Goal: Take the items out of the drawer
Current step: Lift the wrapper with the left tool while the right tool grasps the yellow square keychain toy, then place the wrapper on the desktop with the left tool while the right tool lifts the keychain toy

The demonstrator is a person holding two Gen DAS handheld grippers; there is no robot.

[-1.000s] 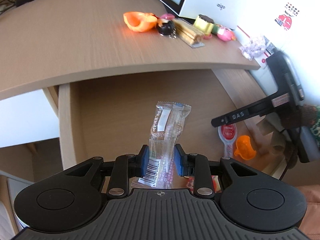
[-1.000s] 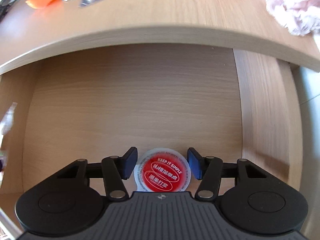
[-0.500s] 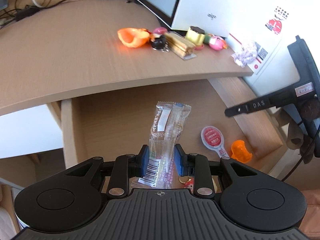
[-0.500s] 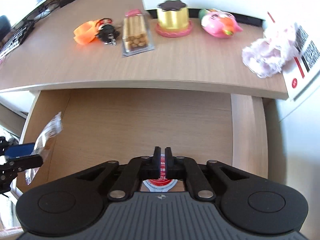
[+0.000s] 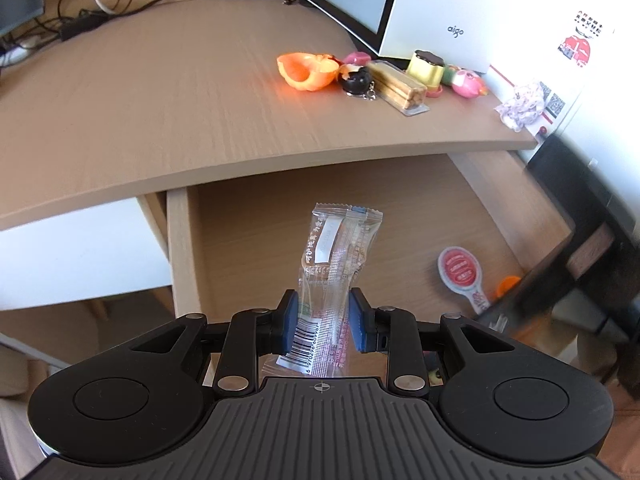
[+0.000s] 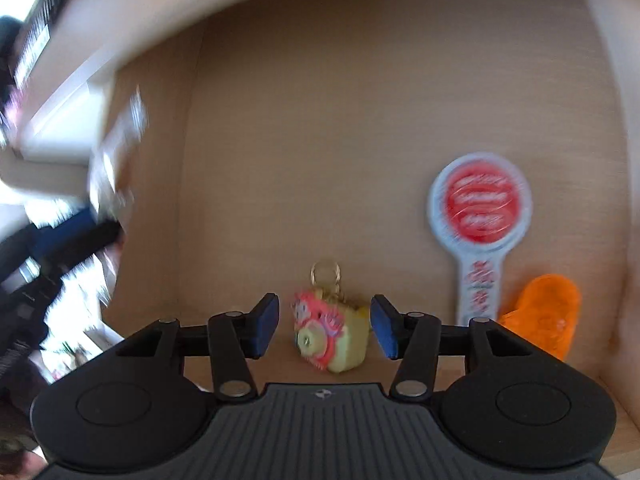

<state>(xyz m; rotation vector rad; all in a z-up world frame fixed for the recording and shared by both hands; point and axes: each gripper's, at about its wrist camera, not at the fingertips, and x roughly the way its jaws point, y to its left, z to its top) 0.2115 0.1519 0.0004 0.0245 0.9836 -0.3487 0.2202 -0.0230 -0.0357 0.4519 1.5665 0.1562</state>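
In the left wrist view, my left gripper point(image 5: 323, 320) is shut on a clear snack packet point(image 5: 340, 252), held upright above the open wooden drawer point(image 5: 248, 240). My right gripper point(image 6: 324, 326) is open low inside the drawer point(image 6: 320, 120). A small pink and yellow toy keychain point(image 6: 332, 336) sits between its blue pads without touching them. A white paddle-shaped pack with a red lid point(image 6: 480, 208) lies to the right, with an orange plastic piece point(image 6: 544, 320) beside it. Both also show in the left wrist view: the red-lidded pack point(image 5: 460, 270) and the orange piece point(image 5: 508, 283), partly behind the blurred right gripper.
On the desk point(image 5: 160, 100) above the drawer lie an orange peel-like shell point(image 5: 306, 70), a black keychain point(image 5: 356, 80), a biscuit pack point(image 5: 400, 88), a gold cup point(image 5: 426, 66), a pink toy point(image 5: 468, 82) and a crumpled wrapper point(image 5: 520, 106). Cables and a monitor stand behind.
My right gripper went from shut to open and dropped into the drawer, over the toy keychain. The left gripper drew back and up with the packet.
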